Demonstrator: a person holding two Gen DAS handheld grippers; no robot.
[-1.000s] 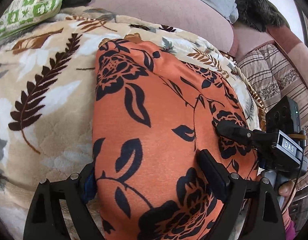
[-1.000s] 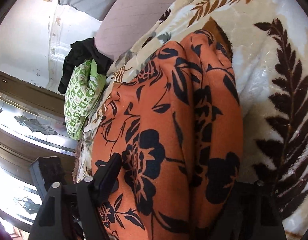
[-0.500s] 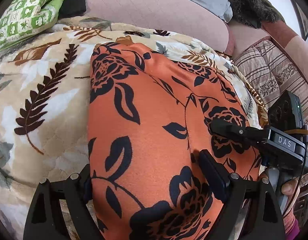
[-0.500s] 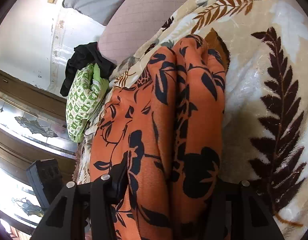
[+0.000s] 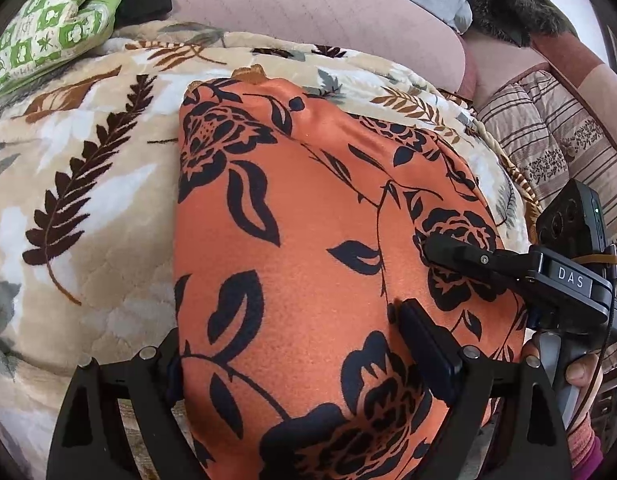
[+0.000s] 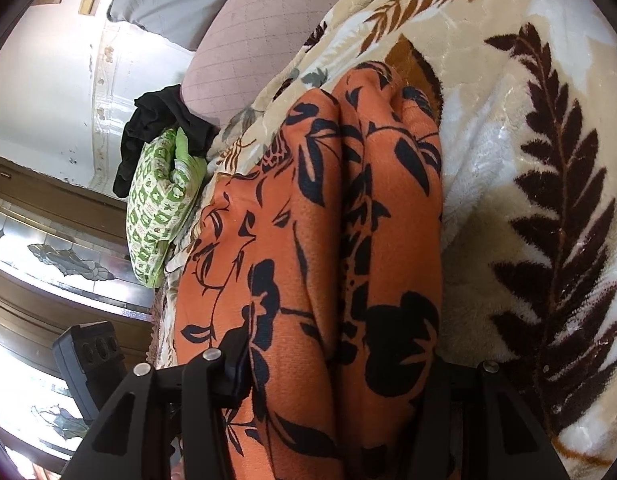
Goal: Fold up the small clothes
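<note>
An orange garment with black flowers [image 5: 308, 248] lies on a beige leaf-print blanket [image 5: 88, 184]. My left gripper [image 5: 292, 340] straddles its near end with the jaws wide. The left finger is at the cloth's left edge and the right finger [image 5: 424, 344] rests on top. My right gripper [image 6: 340, 360] is shut on the garment's right side, which bunches into long folds [image 6: 348, 200] between its pads. In the left wrist view its upper finger [image 5: 448, 250] lies on the cloth and the lower one is hidden beneath.
A green patterned cushion [image 5: 56, 28] and a black cloth [image 6: 156, 120] sit at the blanket's far left. The pink sofa back [image 5: 328, 12] runs behind. A striped quilt [image 5: 548, 152] lies to the right. A person's hand [image 5: 580, 372] holds the right gripper's handle.
The right gripper's jaws came together on the orange cloth and gathered it into narrower folds. The left gripper stayed put with its jaws wide.
</note>
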